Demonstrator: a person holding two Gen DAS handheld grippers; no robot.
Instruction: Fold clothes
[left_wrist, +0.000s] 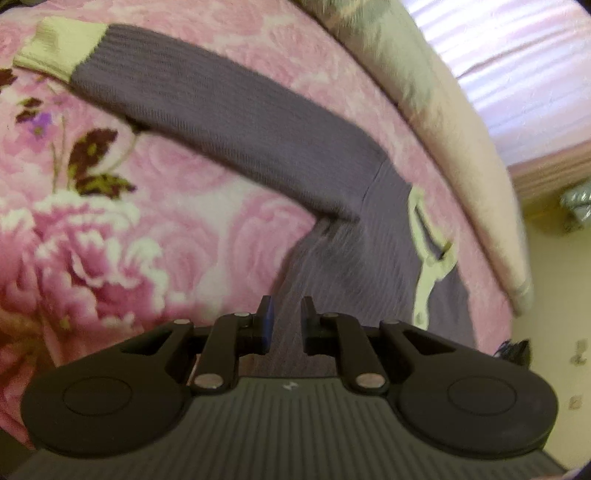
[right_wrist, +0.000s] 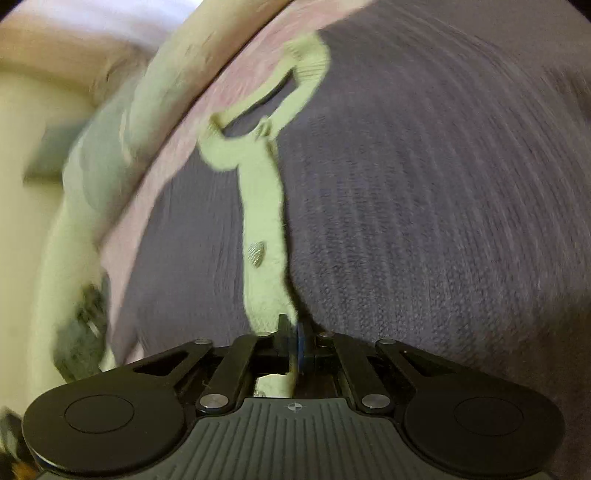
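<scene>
A purple knit cardigan (left_wrist: 221, 110) lies flat on a pink floral blanket (left_wrist: 110, 240), one sleeve stretched left to a cream cuff (left_wrist: 59, 44). My left gripper (left_wrist: 286, 317) sits at the body's side edge, its jaws narrowly apart with purple fabric bunched between them and creases running up to them. In the right wrist view the cardigan (right_wrist: 424, 184) fills the frame. Its cream button band (right_wrist: 264, 206), with a button (right_wrist: 256, 253), runs straight into my right gripper (right_wrist: 295, 332), which is shut on the band's lower end.
A cream quilt or pillow (left_wrist: 443, 122) lies along the blanket's far edge, also seen as the cream quilt (right_wrist: 162, 85) in the right view. Beyond it are a pale curtain (left_wrist: 517, 55) and a yellowish floor (left_wrist: 554, 295). Both views are motion-blurred.
</scene>
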